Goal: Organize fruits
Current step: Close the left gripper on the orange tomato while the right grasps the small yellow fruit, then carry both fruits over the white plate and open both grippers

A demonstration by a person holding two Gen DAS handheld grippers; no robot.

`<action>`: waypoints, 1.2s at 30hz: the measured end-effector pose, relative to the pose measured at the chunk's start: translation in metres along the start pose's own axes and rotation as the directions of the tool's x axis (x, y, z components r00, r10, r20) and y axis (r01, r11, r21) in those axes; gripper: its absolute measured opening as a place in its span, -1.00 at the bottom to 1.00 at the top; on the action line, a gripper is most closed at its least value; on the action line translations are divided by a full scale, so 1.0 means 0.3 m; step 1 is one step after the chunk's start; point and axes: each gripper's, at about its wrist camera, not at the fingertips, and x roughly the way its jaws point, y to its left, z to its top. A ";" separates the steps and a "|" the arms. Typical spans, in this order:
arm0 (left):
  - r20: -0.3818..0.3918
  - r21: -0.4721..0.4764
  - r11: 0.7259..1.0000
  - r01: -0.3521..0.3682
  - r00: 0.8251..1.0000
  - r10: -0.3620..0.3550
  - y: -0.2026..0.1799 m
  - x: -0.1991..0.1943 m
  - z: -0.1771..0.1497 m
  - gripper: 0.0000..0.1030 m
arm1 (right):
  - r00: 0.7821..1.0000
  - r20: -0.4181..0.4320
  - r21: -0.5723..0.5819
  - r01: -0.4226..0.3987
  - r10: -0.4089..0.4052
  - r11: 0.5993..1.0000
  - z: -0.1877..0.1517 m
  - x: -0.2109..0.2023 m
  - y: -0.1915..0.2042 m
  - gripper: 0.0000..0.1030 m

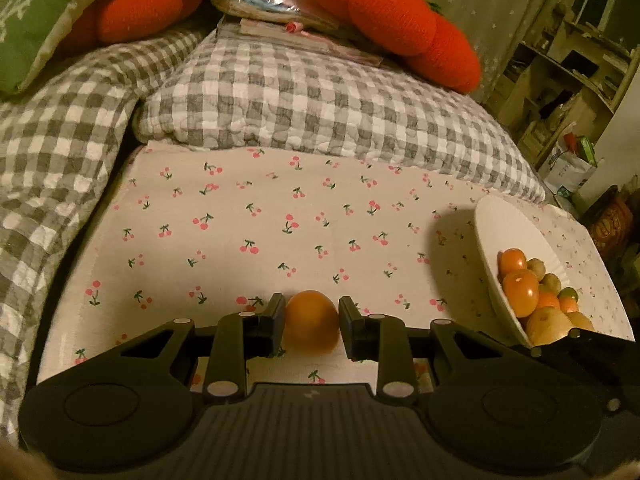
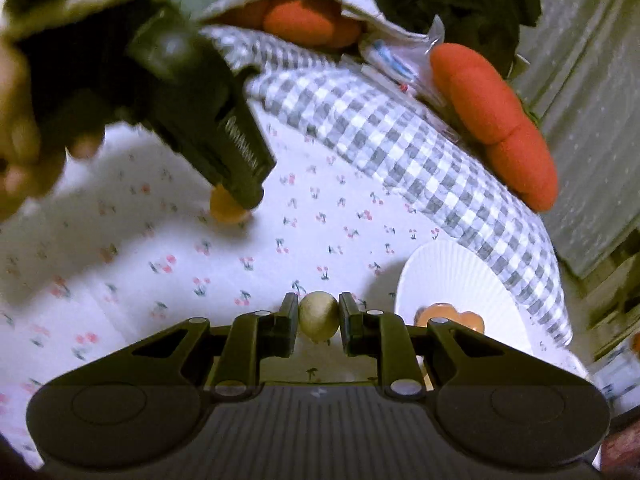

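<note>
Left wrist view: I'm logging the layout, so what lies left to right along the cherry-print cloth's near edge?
Orange fruit between the left tongs → bare cherry-print cloth → white bowl holding fruits.

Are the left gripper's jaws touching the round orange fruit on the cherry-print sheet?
Cannot tell. In the left wrist view the left gripper brackets the round orange fruit; the left jaw looks against it, but a thin gap seems to show at the right jaw.

left hand-held gripper (image 1: pixel 312 326): black, ribbed base, silver rivets | right hand-held gripper (image 2: pixel 319 322): same build
</note>
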 end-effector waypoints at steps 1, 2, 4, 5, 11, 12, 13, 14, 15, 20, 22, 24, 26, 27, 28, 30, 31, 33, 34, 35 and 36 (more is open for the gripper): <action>0.005 0.000 1.000 0.001 1.000 -0.001 -0.003 -0.011 0.001 -0.64 | 1.000 0.009 0.022 -0.012 0.012 1.000 0.003 -0.020 -0.014 -0.64; 0.011 0.002 1.000 0.003 1.000 -0.003 -0.006 -0.025 0.002 -0.64 | 1.000 0.018 0.043 -0.025 0.024 0.999 0.004 -0.040 -0.028 -0.64; 0.025 0.004 1.000 0.003 1.000 -0.003 -0.015 -0.057 0.005 -0.64 | 0.998 0.035 0.092 -0.053 0.050 0.994 0.004 -0.081 -0.066 -0.64; 0.033 0.005 1.000 0.004 0.999 -0.004 -0.022 -0.070 0.007 -0.64 | 0.997 0.042 0.114 -0.065 0.060 0.991 0.001 -0.103 -0.081 -0.64; 0.069 0.007 0.999 0.052 0.996 -0.052 -0.106 -0.142 0.018 -0.64 | 0.990 0.107 0.279 -0.123 0.097 0.952 -0.009 -0.199 -0.255 -0.64; 0.076 0.010 0.998 0.064 0.995 -0.064 -0.129 -0.150 0.021 -0.64 | 0.988 0.116 0.314 -0.130 0.098 0.940 -0.017 -0.212 -0.293 -0.64; 0.082 0.012 0.997 0.079 0.993 -0.080 -0.153 -0.156 0.024 -0.64 | 0.988 0.121 0.342 -0.134 0.098 0.930 -0.027 -0.217 -0.324 -0.64; 0.085 0.013 0.996 0.094 0.992 -0.094 -0.174 -0.158 0.025 -0.64 | 0.988 0.123 0.375 -0.134 0.094 0.917 -0.039 -0.220 -0.360 -0.64; 0.088 0.014 0.994 0.109 0.990 -0.110 -0.198 -0.161 0.025 -0.64 | 0.988 0.124 0.404 -0.135 0.092 0.905 -0.051 -0.222 -0.388 -0.64; 0.084 0.047 0.987 0.154 0.984 -0.158 -0.340 -0.126 0.033 -0.64 | 0.988 0.110 0.553 -0.152 0.109 0.819 -0.127 -0.185 -0.517 -0.64; 0.076 0.054 0.985 0.164 0.983 -0.168 -0.387 -0.093 0.037 -0.64 | 0.990 0.090 0.593 -0.144 0.112 0.792 -0.160 -0.156 -0.550 -0.64; 0.071 0.059 0.985 0.163 0.983 -0.167 -0.415 -0.060 0.045 -0.64 | 0.991 0.076 0.624 -0.136 0.114 0.770 -0.186 -0.131 -0.575 -0.63; 0.070 0.065 0.986 0.153 0.985 -0.158 -0.436 -0.020 0.056 -0.64 | 0.991 0.068 0.645 -0.130 0.113 0.753 -0.203 -0.097 -0.592 -0.63; 0.069 0.066 0.987 0.146 0.986 -0.151 -0.441 -0.003 0.060 -0.64 | 0.991 0.067 0.653 -0.130 0.114 0.746 -0.208 -0.080 -0.598 -0.63; 0.067 0.066 0.988 0.140 0.987 -0.144 -0.442 0.009 0.063 -0.64 | 0.991 0.070 0.659 -0.134 0.116 0.740 -0.211 -0.069 -0.605 -0.63; 0.060 0.063 0.990 0.125 0.990 -0.129 -0.448 0.044 0.066 -0.64 | 0.990 0.079 0.668 -0.143 0.121 0.730 -0.218 -0.050 -0.614 -0.63; 0.058 0.063 0.991 0.117 0.991 -0.121 -0.454 0.054 0.064 -0.64 | 0.989 0.084 0.670 -0.147 0.123 0.728 -0.219 -0.040 -0.614 -0.63; 0.065 0.063 0.992 0.107 0.992 -0.111 -0.467 0.074 0.064 -0.64 | 0.987 0.090 0.672 -0.158 0.131 0.724 -0.218 -0.014 -0.609 -0.63; 0.069 0.067 0.992 0.105 0.992 -0.110 -0.472 0.081 0.066 -0.64 | 0.987 0.092 0.674 -0.160 0.133 0.722 -0.222 -0.012 -0.610 -0.63; 0.070 0.069 0.992 0.105 0.991 -0.110 -0.477 0.084 0.067 -0.64 | 0.987 0.091 0.674 -0.162 0.136 0.721 -0.223 -0.002 -0.606 -0.63; 0.072 0.072 0.992 0.106 0.991 -0.111 -0.478 0.089 0.068 -0.65 | 0.986 0.091 0.673 -0.163 0.138 0.722 -0.224 0.008 -0.602 -0.63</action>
